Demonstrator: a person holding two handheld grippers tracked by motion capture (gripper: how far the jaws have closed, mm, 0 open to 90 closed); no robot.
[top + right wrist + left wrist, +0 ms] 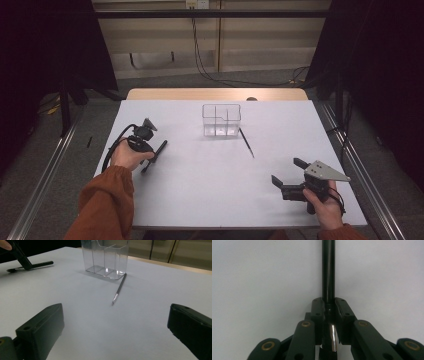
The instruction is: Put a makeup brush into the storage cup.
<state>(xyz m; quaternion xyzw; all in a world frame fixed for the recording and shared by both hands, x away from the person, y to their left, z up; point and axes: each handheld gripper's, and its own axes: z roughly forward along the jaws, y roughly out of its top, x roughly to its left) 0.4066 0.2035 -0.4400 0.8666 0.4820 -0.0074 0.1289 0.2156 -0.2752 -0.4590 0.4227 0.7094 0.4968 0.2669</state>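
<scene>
A person seated at the near edge of a white-topped table (pixel 200 190) works a hand-held claw in each hand. The left claw (pixel 152 156), near the table's left edge, is clenched around a black pen (pixel 159 151) that lies low against the table, its barrel running from the jaws toward the far edge; the left gripper view looks straight along that pen (pixel 328 270), pinched between the two black jaws, with a glint of silver metal on it just behind the grip. The right claw (pixel 290 172) hovers near the table's near right corner with its jaws spread wide and nothing between them, as the right gripper view confirms. A clear plastic organizer (pixel 221 120) with several compartments stands upright toward the middle of the far edge; in the right gripper view the organizer (pixel 106 257) looks empty. A second, slimmer pen (pixel 246 142) lies flat on the table, its far end just beside the organizer's right front corner and its tip pointing toward the near right corner; whether it touches the organizer's base cannot be told. The person wears rust-orange sleeves (pixel 107 205)
</scene>
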